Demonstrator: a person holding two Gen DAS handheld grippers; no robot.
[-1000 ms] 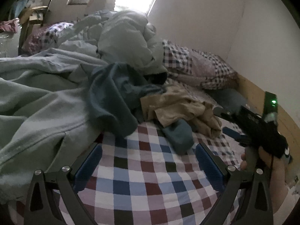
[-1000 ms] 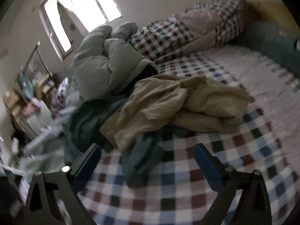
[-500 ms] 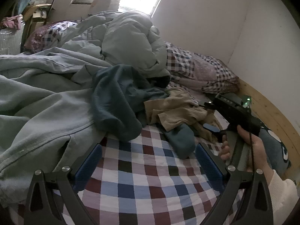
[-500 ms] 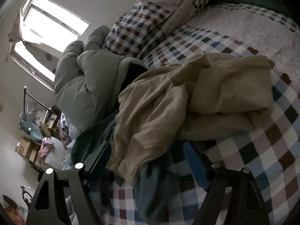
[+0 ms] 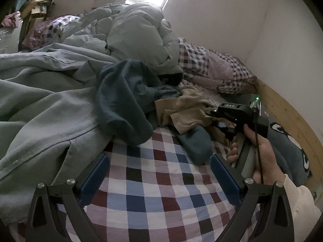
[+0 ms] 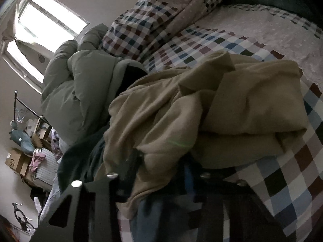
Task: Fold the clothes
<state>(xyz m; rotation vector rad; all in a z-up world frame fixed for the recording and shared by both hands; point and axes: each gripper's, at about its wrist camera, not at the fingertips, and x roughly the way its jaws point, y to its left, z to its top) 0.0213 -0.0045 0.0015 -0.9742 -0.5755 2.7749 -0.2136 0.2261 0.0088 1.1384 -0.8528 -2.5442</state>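
**Right gripper pinches the tan garment on the checked bed**

Left wrist view: The left gripper [image 5: 159,178] hangs over the checked bedsheet of blue, maroon and white squares [image 5: 153,197] with its 2 blue-padded fingers [image 5: 94,179] spread wide and nothing between them. Beyond the fingertips lies the crumpled tan fabric garment [image 5: 185,111], the landmark for what follows. Touching the tan garment's left edge, and partly draped over it, is a rumpled dark teal cloth garment [image 5: 125,100]; a teal fold also pokes out from under the tan garment's near edge. Further left of it spreads a pale green-grey sweatshirt with a seamed pocket slit [image 5: 40,121]. Behind the tan garment is a heaped pale green puffy duvet [image 5: 139,36], and behind and to its right a checked and dotted mauve pillow [image 5: 218,70]. The right gripper [image 5: 224,128], a black device with a green light, reaches into the tan garment's right side, held by a person's hand [image 5: 260,151] in a cream sleeve [image 5: 298,207]. A dark blue cushion with a cartoon face [image 5: 290,141] lies to the right of it, against a wooden bed rail [image 5: 286,117].

Right wrist view: The right gripper [image 6: 163,173] is blurred and dim, yet its 2 fingers are drawn close together with a fold of the tan garment [image 6: 201,111] caught between them. The green duvet [image 6: 80,92] rises behind and left of the tan garment; the bedsheet [image 6: 286,183] shows to its right.
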